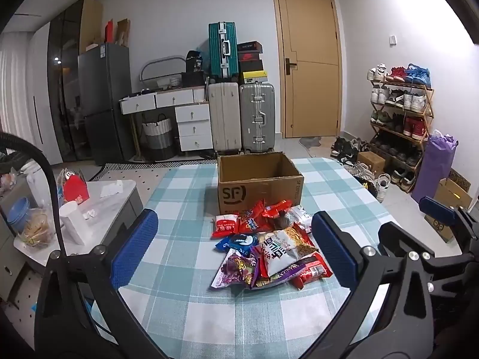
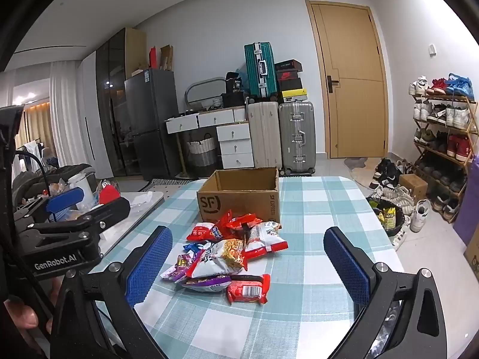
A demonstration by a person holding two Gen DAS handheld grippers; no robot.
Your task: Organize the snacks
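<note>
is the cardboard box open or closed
Open: the cardboard box stands upright with its top uncovered, bare inner walls visible. Its floor is hidden.

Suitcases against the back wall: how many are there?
3: a cream suitcase and a silver suitcase upright side by side on the floor, a teal suitcase stacked on top. Others may be hidden.

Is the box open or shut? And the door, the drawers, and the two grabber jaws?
Cardboard box: open on top, nothing seen inside.
Door: shut.
Desk drawers: shut.
Snack packets: piled loose on the table, none held.
Left gripper: jaws open wide.
Right gripper: jaws open wide.
</note>
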